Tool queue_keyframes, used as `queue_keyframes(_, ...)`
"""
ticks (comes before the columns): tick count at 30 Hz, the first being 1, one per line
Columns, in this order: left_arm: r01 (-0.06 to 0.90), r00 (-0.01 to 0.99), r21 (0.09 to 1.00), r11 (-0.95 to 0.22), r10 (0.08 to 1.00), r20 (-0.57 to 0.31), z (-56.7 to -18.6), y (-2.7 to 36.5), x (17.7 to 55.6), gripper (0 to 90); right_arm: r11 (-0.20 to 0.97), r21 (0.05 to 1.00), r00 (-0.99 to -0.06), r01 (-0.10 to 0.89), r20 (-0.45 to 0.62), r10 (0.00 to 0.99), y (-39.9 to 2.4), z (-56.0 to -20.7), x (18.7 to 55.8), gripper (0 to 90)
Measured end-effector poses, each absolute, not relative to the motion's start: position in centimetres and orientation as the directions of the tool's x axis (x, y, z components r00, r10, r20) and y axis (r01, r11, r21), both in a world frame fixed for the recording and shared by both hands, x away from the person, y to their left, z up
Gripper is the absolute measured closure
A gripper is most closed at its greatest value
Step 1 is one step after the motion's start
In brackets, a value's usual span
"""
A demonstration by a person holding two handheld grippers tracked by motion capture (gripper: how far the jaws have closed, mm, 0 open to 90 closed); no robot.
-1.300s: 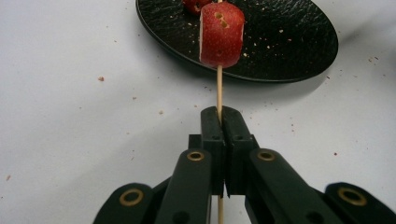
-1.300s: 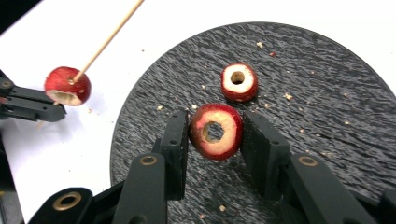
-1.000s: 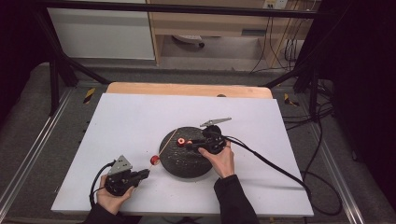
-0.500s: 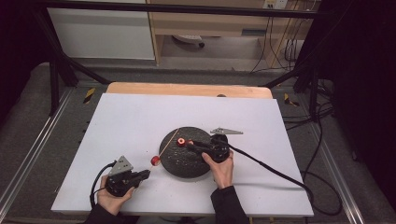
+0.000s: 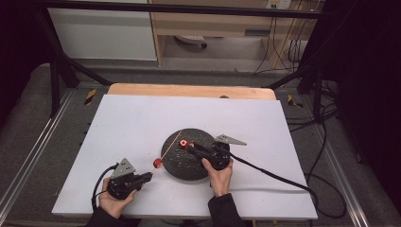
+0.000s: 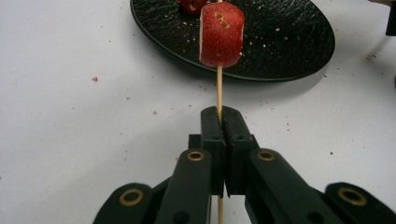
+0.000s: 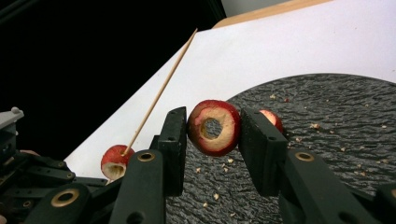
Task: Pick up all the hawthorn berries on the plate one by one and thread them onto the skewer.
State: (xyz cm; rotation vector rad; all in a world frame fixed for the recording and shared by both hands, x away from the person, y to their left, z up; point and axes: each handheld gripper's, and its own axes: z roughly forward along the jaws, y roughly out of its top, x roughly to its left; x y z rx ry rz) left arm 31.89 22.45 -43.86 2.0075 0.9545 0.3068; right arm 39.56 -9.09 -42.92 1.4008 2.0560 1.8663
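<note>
While the left claw is clamping shut on the skewer with one fruit slice near the plate's near-left edge, the right claw is pinching a cored slice over the plate; next, I think, its hole needs aligning with the skewer tip.

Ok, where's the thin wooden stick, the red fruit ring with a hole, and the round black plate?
Thin wooden stick (image 6: 218, 86), left gripper view, bare shaft below fruit.
Red fruit ring with a hole (image 7: 214, 127), right gripper view, pale cut face.
Round black plate (image 5: 182, 163), high view, bare surface.
</note>
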Motion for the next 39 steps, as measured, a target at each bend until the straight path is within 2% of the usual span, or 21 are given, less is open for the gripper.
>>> queue_keyframes(17,0.515,0.67,0.797,-0.315,0.728,-0.145,-43.8,22.1,31.7,88.1,-0.285,0.828,-0.565,0.483,0.543,0.621,-9.9,-42.0,39.7,63.2)
queue_keyframes(39,0.518,0.669,0.805,-0.289,0.724,-0.171,-43.7,20.7,31.4,88.1,-0.468,0.779,-0.526,0.418,0.627,0.575,-10.1,-41.5,41.4,63.3)
